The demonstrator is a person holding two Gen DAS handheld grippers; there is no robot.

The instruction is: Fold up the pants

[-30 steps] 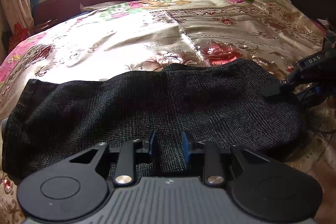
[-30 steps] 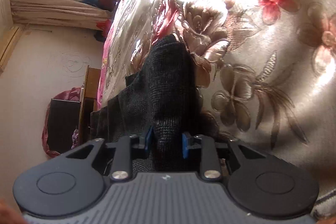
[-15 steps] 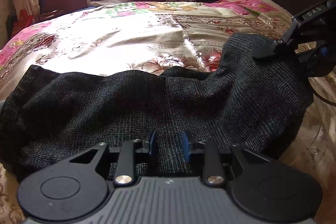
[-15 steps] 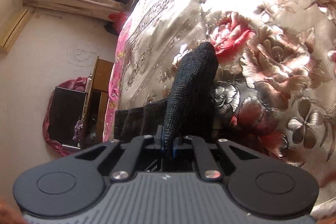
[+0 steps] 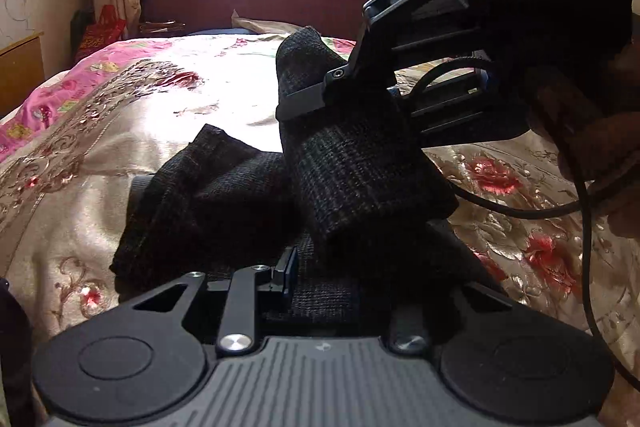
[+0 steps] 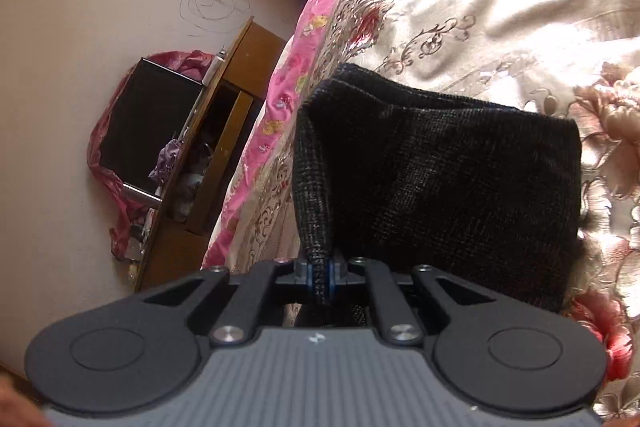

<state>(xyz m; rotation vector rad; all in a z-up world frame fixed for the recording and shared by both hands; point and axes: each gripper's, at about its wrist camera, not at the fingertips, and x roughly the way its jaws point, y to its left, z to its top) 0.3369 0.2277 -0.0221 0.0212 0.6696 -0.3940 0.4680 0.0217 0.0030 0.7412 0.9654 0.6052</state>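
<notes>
Dark grey woven pants [image 5: 224, 195] lie on a floral bedspread [image 5: 120, 115]. My right gripper [image 6: 320, 273] is shut on an edge of the pants [image 6: 440, 179] and holds that end raised. In the left wrist view the right gripper [image 5: 316, 99] carries the lifted end [image 5: 360, 167] over the lower layer. My left gripper [image 5: 320, 275] sits low at the near edge of the pants. Its left finger [image 5: 286, 273] shows, the right finger is hidden under the cloth. The jaws stand apart with cloth between them.
A window and a dark red headboard [image 5: 256, 3] stand at the far end. A wooden cabinet [image 6: 208, 163] with a black box and a red bag stands left of the bed. A black cable [image 5: 520, 211] hangs from the right gripper.
The right gripper closed on the pants' end, lifted it and carried it left over the rest. The spread-out pants are now bunched and doubled. The left view swung towards the window.
</notes>
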